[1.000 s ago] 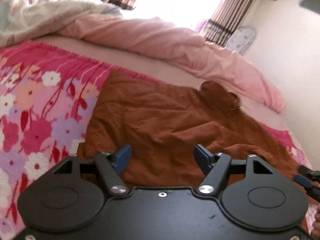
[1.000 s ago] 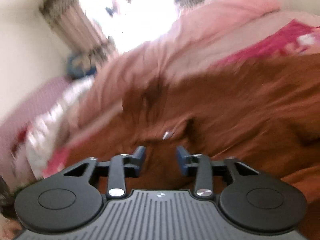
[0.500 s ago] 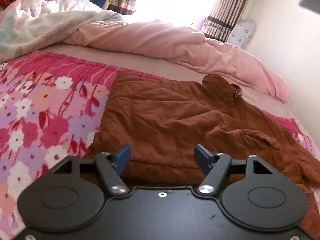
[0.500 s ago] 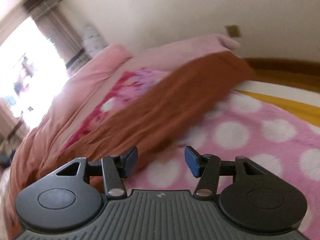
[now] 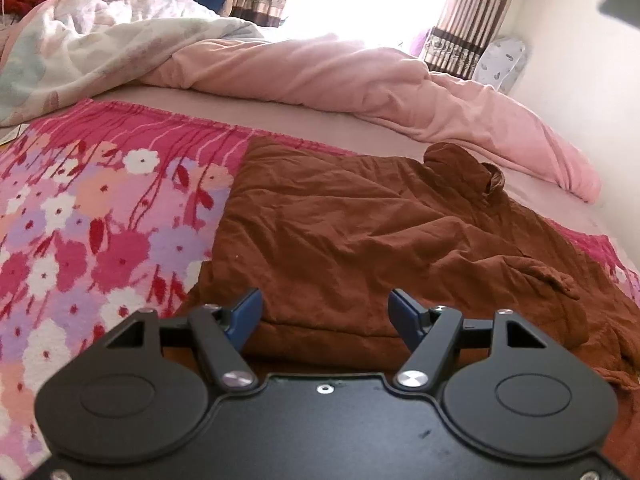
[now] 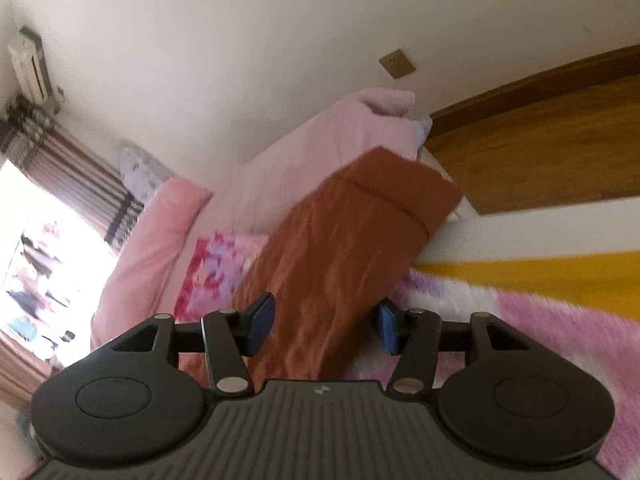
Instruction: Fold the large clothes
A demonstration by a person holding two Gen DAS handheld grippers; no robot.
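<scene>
brown shirt [image 5: 360, 236] lies rumpled on the floral blanket [image 5: 80, 220] near the bed's foot edge; looks soft, light, floppy. left gripper [image 5: 326, 312] and right gripper [image 6: 326, 326] both gape, empty; i'd pinch the hem corners.

Creased matt brown cloth garment [image 5: 360, 232], fuzzy floral blanket [image 5: 92, 220], matt black plastic left gripper [image 5: 325, 308].

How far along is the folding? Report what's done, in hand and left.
Done: one side of the brown garment looks folded in, with a straight edge over the floral blanket. In hand: nothing; left tongs and right tongs are open. Left: its rumpled right side and sleeve.
</scene>
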